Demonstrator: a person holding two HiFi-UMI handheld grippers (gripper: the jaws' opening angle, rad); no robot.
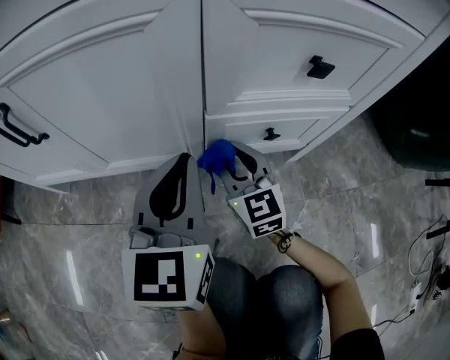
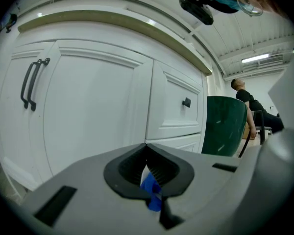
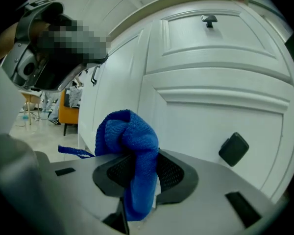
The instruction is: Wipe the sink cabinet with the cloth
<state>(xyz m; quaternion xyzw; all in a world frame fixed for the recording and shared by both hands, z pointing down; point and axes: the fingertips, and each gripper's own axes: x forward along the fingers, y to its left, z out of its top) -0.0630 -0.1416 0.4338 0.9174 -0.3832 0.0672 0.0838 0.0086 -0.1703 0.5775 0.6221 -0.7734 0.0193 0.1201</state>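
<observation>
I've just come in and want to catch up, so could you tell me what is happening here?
A person is down low in front of the white sink cabinet, a gripper in each hand. The right claw is shut on a bunched blue cloth, held near the foot of the cabinet where the door meets the drawers; I cannot tell whether it touches. The left claw is closed beside it, a sliver of blue showing in its slit.

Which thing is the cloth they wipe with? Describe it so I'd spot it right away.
Find the white sink cabinet, then look to its foot, where the tall door meets the drawers. A blue cloth sits bunched in the right gripper there, the only bright blue thing among white and grey.
</observation>
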